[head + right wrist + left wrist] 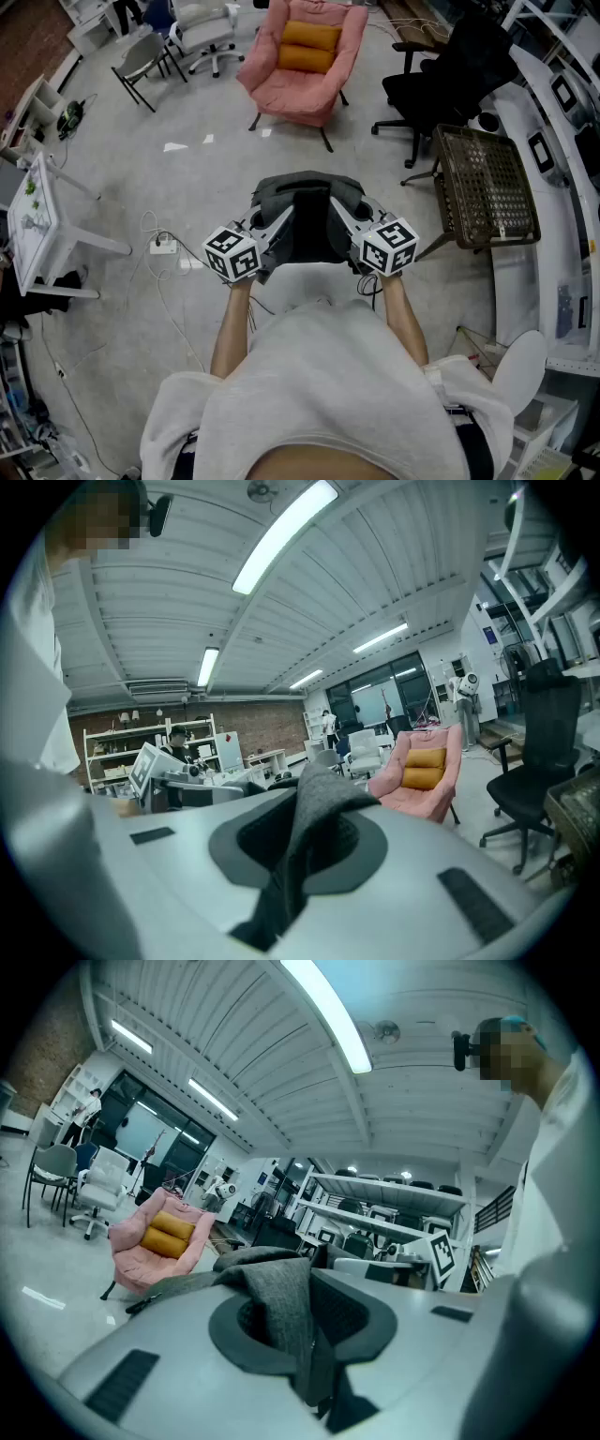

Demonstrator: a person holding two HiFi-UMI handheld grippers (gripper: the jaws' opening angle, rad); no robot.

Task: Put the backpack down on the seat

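Note:
A dark grey backpack (307, 214) hangs in the air in front of me, held up between both grippers. My left gripper (267, 246) is shut on its grey fabric strap (286, 1321), which runs between the jaws. On the other side, my right gripper (349, 242) is shut on the other grey strap (305, 841). The seat is a pink armchair (302, 58) with an orange cushion (307, 45), standing across the floor ahead of me. It also shows as the pink armchair (155, 1241) at the left and the pink armchair (422, 772) at the right.
A black office chair (450, 80) and a wire-mesh cart (483, 186) stand to my right. White shelving (553, 141) lines the right wall. A white table (37, 225) and a power strip with cables (167, 246) are at the left; folding and swivel chairs (178, 42) at the back.

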